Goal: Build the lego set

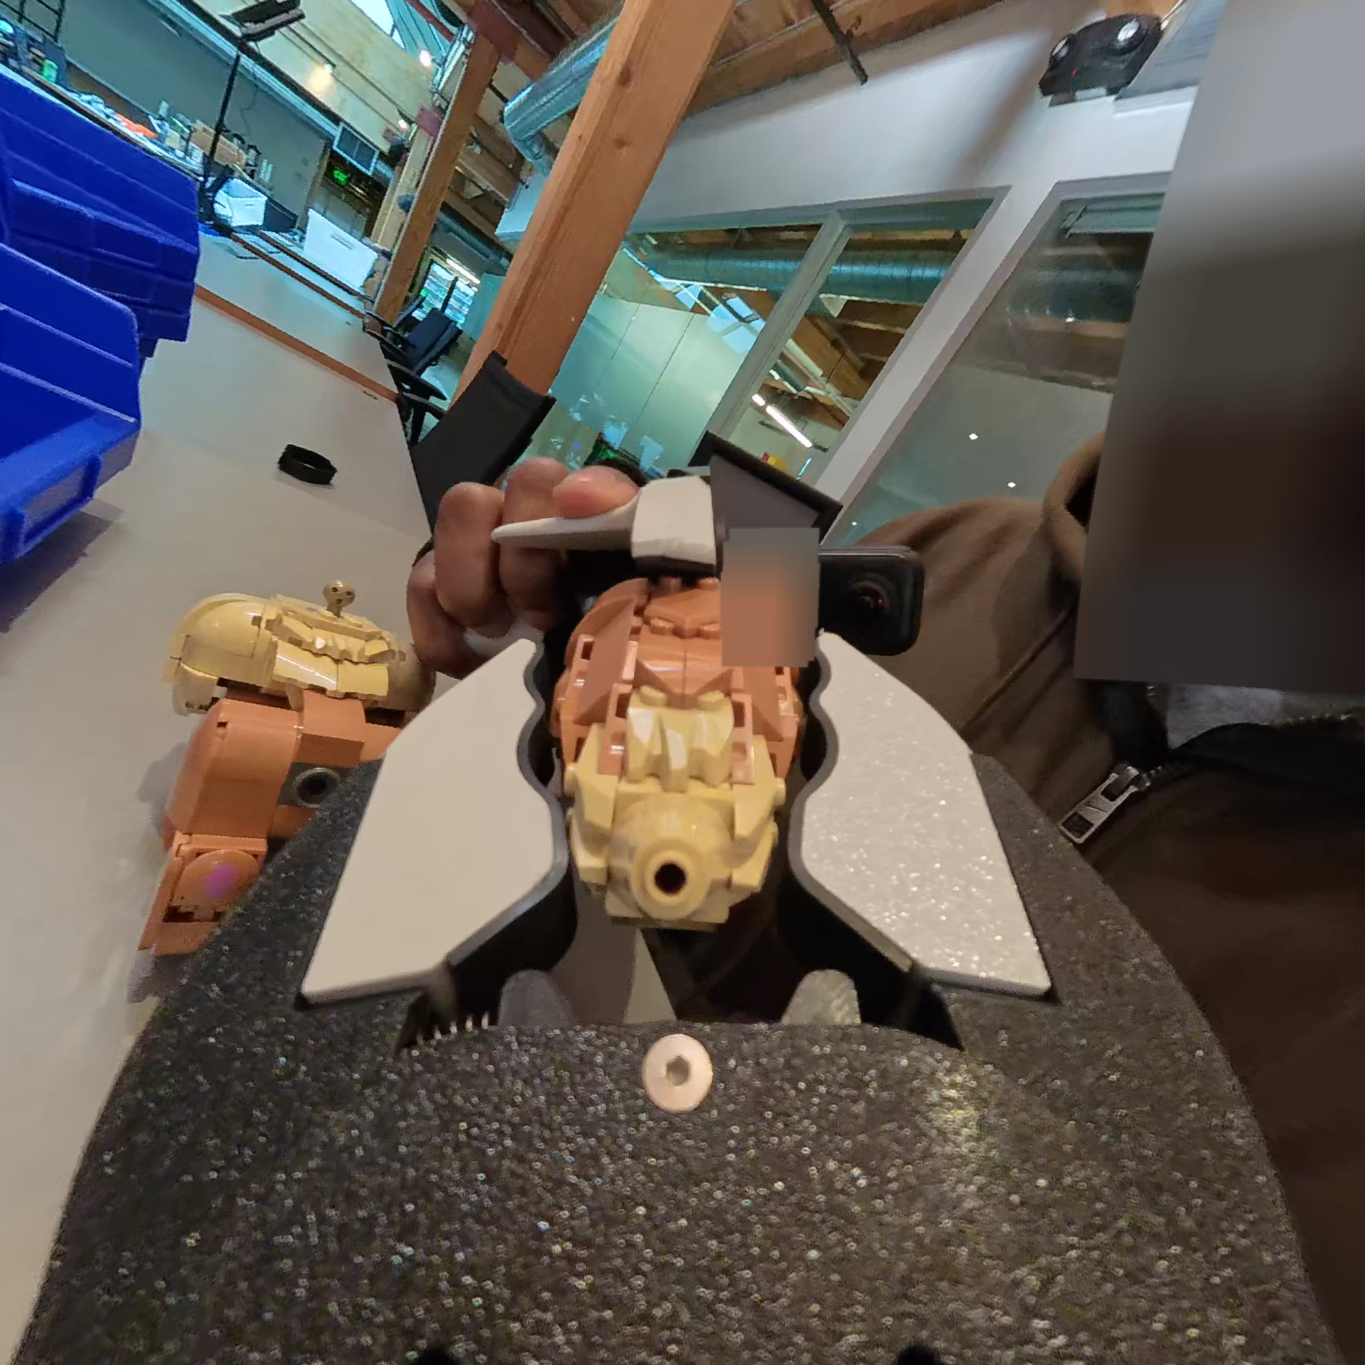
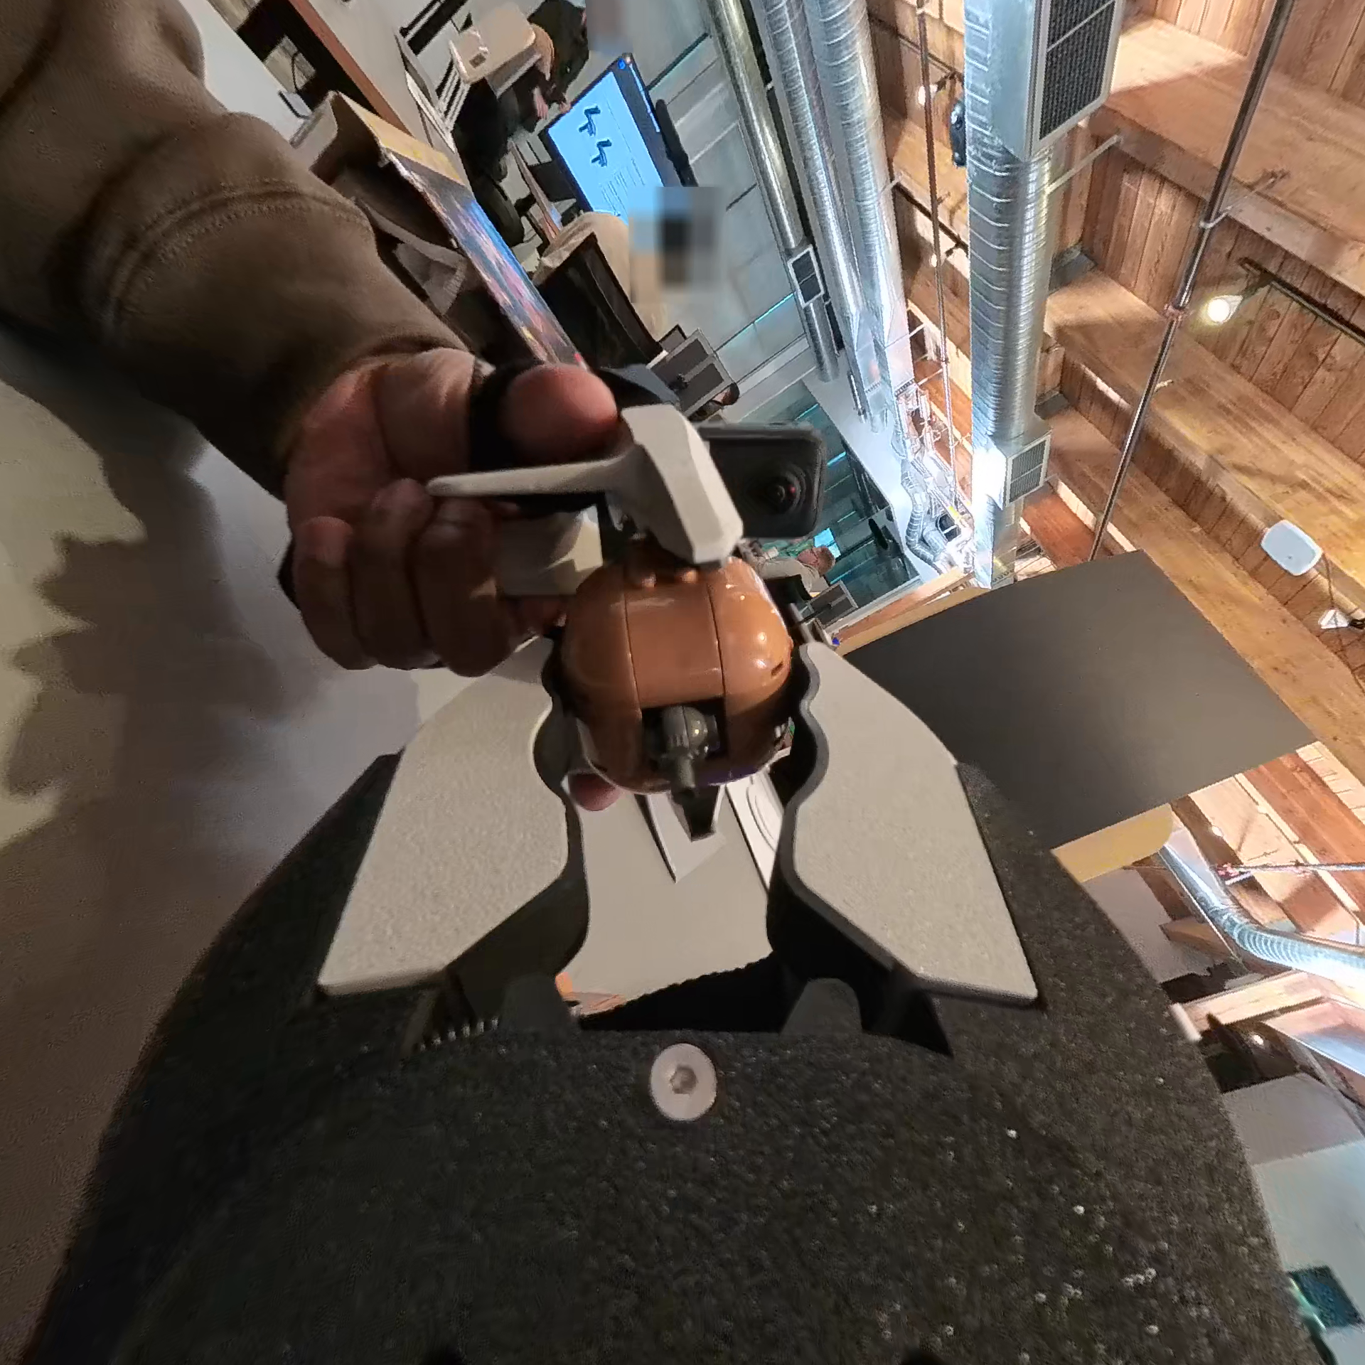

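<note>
Looking along your left gripper (image 1: 676,739), you have its two grey fingers closed part-way around the lego head (image 1: 676,746), a brown and tan piece with pale teeth and a round tan snout pointing back toward the camera; the finger pads press its two sides. Beyond its far end, your right hand (image 1: 487,569) holds the right gripper (image 1: 650,569), whose grey tip touches the top of the head. To the left of the fingers, on the pale table (image 1: 221,473), lies the lego body (image 1: 273,739), tan shell above orange-brown limbs, well apart from the head; blue bins (image 1: 66,310) stand farther left. From your right gripper (image 2: 672,724), the same lego head (image 2: 665,657) sits between the fingertips, smooth brown back toward the camera with a grey pin at its base; the fingers stand about as wide as the head, and you cannot tell from here whether they grip it. Just beyond it, your left hand (image 2: 399,532) holds the other tool, its grey tip on the head's top edge
</note>
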Available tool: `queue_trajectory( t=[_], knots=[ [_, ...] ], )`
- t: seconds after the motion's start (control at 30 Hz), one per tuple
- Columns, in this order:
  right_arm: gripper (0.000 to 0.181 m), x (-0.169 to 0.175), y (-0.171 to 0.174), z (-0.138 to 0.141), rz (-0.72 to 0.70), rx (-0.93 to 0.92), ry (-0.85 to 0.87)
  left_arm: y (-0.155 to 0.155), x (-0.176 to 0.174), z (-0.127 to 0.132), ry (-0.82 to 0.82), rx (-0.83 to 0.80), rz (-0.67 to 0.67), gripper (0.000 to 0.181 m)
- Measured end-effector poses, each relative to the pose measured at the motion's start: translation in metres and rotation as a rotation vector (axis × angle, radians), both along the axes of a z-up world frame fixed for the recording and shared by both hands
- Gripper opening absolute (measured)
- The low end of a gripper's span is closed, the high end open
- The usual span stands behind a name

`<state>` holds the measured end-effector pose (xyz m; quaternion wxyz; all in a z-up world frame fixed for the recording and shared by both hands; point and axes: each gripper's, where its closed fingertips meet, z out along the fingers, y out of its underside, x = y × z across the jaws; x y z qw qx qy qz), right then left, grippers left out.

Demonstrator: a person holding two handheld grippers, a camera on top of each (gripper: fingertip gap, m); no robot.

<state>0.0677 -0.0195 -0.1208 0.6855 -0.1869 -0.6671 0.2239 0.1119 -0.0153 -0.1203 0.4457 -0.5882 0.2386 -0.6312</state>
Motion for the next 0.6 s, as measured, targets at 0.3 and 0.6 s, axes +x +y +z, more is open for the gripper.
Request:
queue_trajectory(
  t=[0.3,0.6],
  knots=[
    [0.06,0.007,0.017,-0.013,-0.112,0.029,-0.082,0.016,-0.006,-0.016,0.203,0.119,0.155,0.065],
    [0.086,0.077,0.101,-0.034,-0.217,-0.389,-0.304,0.047,-0.029,-0.068,0.504,0.134,0.346,0.065]
  ],
)
